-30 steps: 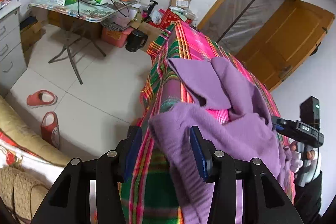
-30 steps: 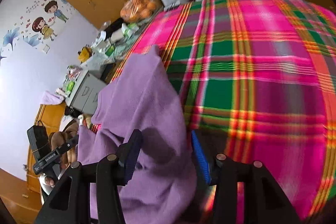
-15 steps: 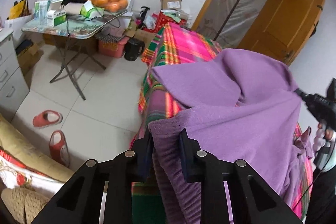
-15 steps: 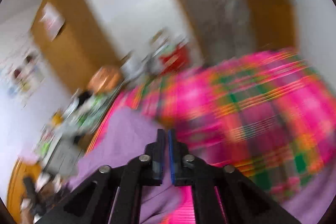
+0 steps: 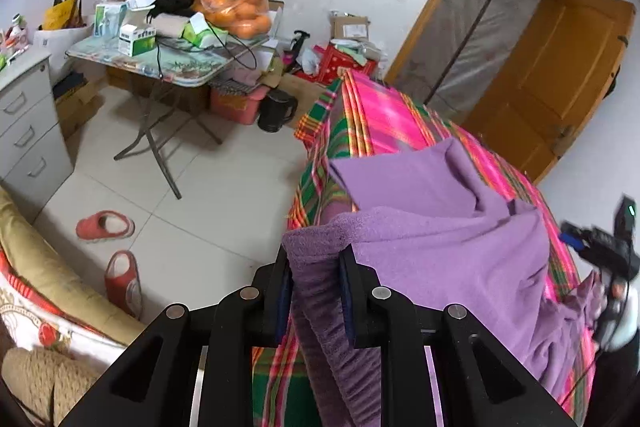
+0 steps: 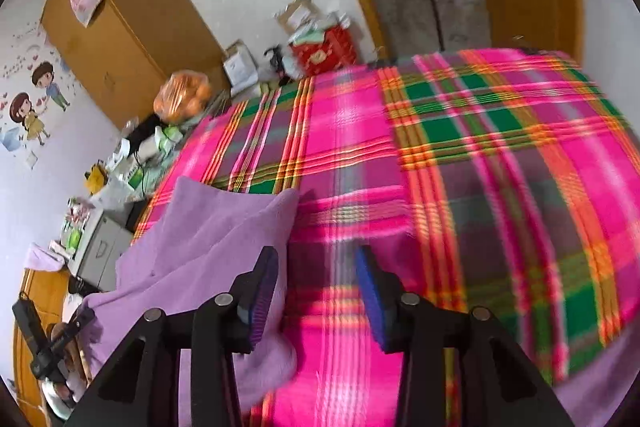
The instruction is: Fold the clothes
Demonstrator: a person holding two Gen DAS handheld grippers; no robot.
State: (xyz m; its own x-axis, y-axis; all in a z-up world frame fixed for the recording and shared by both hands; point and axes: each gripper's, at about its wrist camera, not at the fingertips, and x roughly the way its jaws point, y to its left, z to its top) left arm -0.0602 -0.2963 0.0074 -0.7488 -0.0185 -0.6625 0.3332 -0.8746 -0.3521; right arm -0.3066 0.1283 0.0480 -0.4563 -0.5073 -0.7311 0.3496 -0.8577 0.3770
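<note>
Carrying surface: a bed under a pink-and-green plaid cover [image 6: 460, 155], with floor beyond its left edge in the left wrist view.
Garment: a purple fleece garment [image 5: 448, 247] lies bunched along the bed's near left edge, one flap thrown back over itself so a fold runs across it; the far end reaches toward the middle of the left edge.
Left gripper [image 5: 314, 291]: clenched on a thick gathered hem of the garment, both pads pressing the cloth, which hangs down between them over the bed's near edge.
Why that hold: pinching the bunched edge likely anchors one corner, so the rest can be drawn flat against it.
Right gripper [image 6: 316, 291]: jaws opening, nothing between the pads; only plaid cover shows in the gap, with the garment's edge just beside the left pad.
Why released: it appears to have let its portion of cloth down onto the bed, free to take a fresh hold.
Stage, as judged: early; the garment is rumpled, not squared.
Next need, as judged: a grip on a free corner well apart from the left hold, then tension to smooth it.
Risk: cloth sliding off the near edge.
Off the bed: a folding table [image 5: 160, 67] with a bag of oranges [image 5: 234, 9], red slippers [image 5: 106, 225] on the floor.
</note>
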